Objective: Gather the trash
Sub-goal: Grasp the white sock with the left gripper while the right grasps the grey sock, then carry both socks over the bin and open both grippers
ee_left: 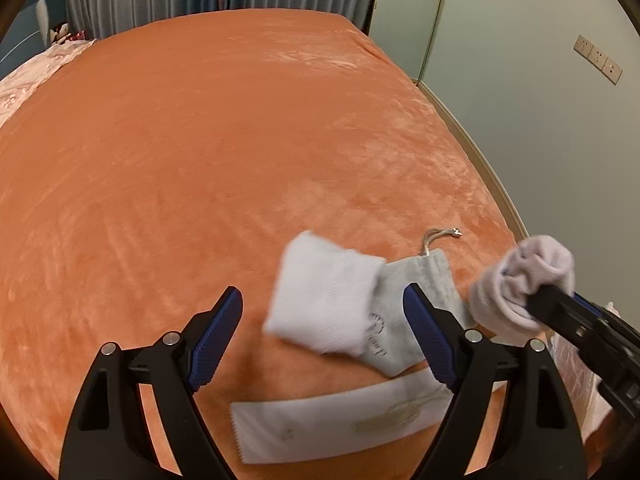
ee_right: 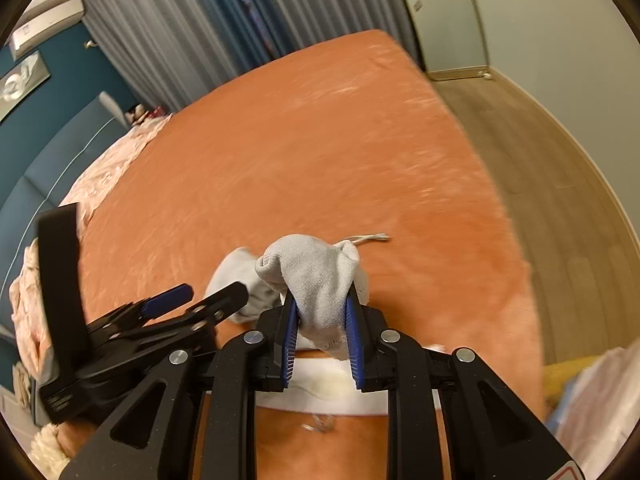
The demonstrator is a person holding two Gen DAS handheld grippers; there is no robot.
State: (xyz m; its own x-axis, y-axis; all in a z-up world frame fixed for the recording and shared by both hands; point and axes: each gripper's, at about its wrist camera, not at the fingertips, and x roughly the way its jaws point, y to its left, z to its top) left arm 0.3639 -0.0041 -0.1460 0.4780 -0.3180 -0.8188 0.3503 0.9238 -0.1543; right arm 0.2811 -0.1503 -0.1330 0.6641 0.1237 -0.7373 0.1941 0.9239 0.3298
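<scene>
**The bed under my tongs**

A wide bed covered in an orange plush blanket stretches before me. Near its right edge, toward the near corner, lie a grey drawstring fabric pouch, a blurred white folded sock overlapping it, and a flat white paper packet with a serrated end. Pink patterned bedding lies along the far-left edge.
</scene>
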